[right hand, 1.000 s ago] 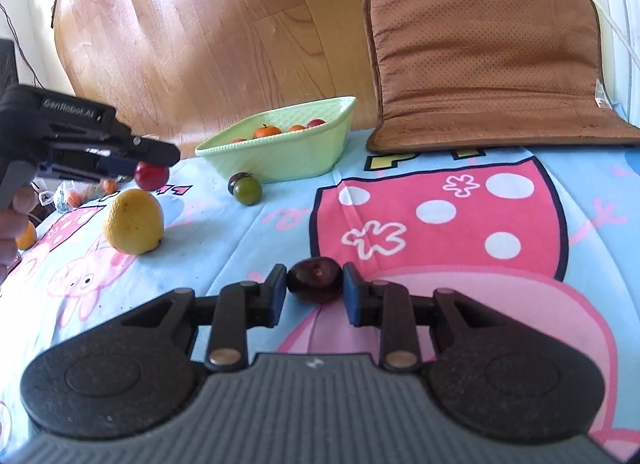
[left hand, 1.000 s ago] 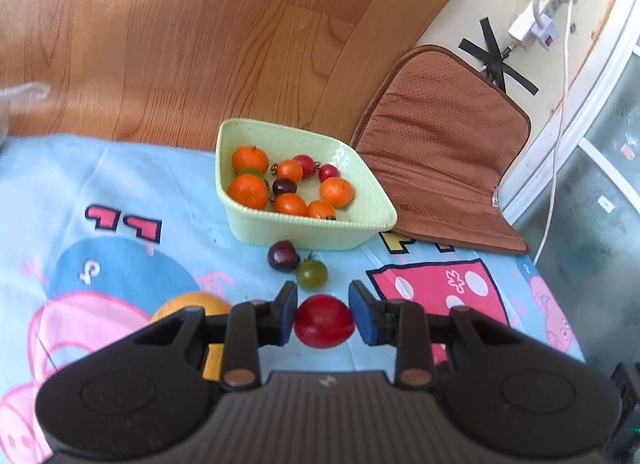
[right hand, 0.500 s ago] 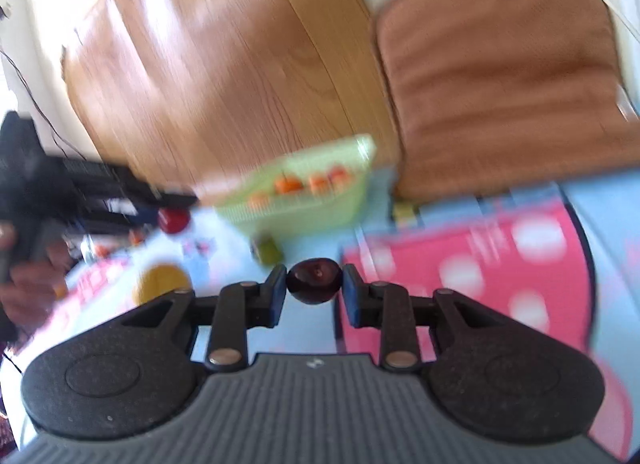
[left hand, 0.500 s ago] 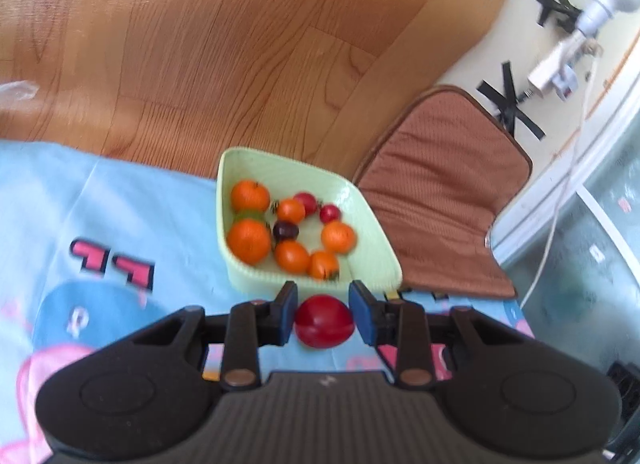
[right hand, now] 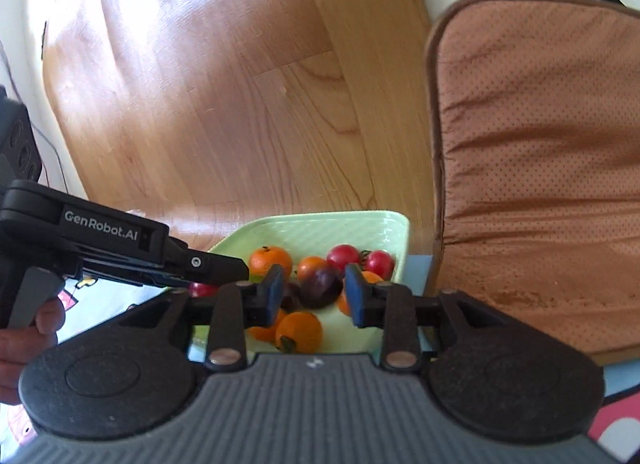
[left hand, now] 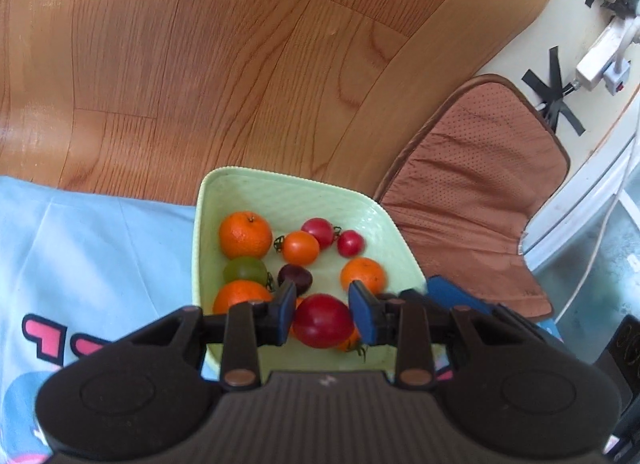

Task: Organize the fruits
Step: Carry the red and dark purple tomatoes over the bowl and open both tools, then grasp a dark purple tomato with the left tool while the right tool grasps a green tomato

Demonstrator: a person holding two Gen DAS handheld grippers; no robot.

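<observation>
both grippers were over the blue cloth (left hand: 100, 232) a second ago, each holding one fruit. now they both hang over the green bowl (left hand: 280, 191), so the carry is done.

the right gripper (right hand: 312, 290) has just changed the most. its jaws squeezed a dark plum (right hand: 320, 287) before, and now they are opening. the plum is between the blue pads but there is a gap on each side, so it looks let go (falling or just landing, i cannot tell which). it sits right above the other fruit in the bowl.

the left gripper (left hand: 323, 310) has not let go. its jaws are narrow and pinch a red tomato (left hand: 322, 326) tight, same as before. the tomato hangs over the near edge of the bowl, above an orange (left hand: 244, 234) and the small tomatoes.

so one more fruit is going in the bowl, and i think the red tomato is next. the left hand only needs to open its jaws. the bowl is getting full, so a drop could make fruit roll and bump.
</observation>
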